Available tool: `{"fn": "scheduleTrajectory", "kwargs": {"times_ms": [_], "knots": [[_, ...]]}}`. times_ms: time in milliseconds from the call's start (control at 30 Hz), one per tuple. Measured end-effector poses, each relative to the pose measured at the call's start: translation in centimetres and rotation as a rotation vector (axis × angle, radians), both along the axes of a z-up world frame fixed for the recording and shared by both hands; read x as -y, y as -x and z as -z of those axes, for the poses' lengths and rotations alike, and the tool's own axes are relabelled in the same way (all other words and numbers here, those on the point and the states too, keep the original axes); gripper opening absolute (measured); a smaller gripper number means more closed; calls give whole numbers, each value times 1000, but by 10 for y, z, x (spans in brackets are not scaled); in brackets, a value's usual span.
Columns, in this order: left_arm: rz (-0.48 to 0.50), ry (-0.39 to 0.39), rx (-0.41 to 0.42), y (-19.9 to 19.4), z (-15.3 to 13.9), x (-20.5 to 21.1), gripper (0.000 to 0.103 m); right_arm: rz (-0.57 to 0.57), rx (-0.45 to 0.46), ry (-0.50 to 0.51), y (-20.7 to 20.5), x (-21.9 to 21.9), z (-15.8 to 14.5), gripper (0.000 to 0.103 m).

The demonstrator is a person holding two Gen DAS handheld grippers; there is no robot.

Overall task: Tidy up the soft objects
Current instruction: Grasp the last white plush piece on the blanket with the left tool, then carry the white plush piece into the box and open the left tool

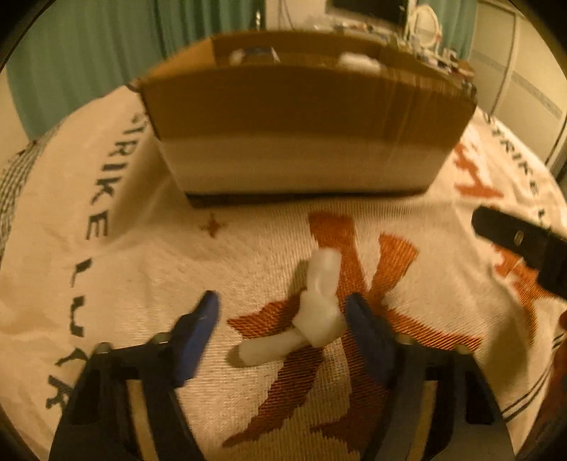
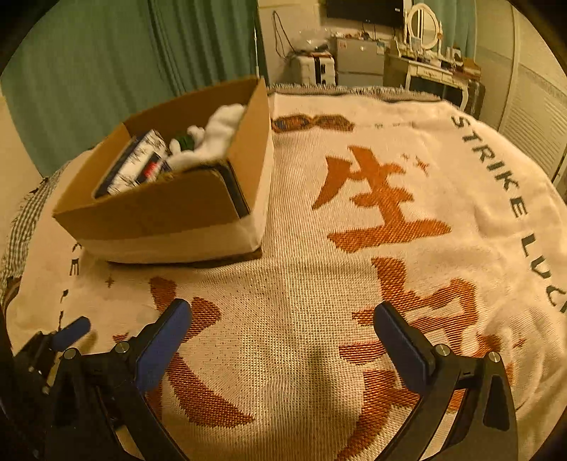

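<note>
Since the white soft toy (image 1: 317,312) lies on the blanket (image 1: 248,248) just in front of the cardboard box (image 1: 301,142), its long axis running away toward the box, your left gripper (image 1: 281,312) is nearer: half-open, straddling it, one pad touching or nearly so. Your right gripper (image 2: 281,322) stands wide, empty.

You've got the cream woven blanket (image 2: 301,283) with orange characters and dark lettering spread under everything. Behind it hang green pleated curtains (image 2: 106,64). Far back stands a white dressing table (image 2: 436,71) with an oval mirror (image 2: 423,26).
</note>
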State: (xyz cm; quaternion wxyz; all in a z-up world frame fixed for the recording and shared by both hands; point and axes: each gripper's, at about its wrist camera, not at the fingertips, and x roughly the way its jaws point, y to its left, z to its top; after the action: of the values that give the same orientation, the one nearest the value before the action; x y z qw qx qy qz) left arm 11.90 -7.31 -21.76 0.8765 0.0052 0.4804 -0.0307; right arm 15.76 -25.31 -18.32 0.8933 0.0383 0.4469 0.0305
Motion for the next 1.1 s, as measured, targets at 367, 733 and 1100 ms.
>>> {"fn": "scheduleTrajectory", "kwargs": {"times_ms": [367,733,1100], "knots": [[95,75,21,12,0,5,28,15,-58,-50,-10,-2,13,103],[82,105,69,27,-48,-13,28,15,5,-51,16,2,-32,103],[61,97,209,34,-128,-17,28,-61,171,-38,53,-6,-119,103]]}}
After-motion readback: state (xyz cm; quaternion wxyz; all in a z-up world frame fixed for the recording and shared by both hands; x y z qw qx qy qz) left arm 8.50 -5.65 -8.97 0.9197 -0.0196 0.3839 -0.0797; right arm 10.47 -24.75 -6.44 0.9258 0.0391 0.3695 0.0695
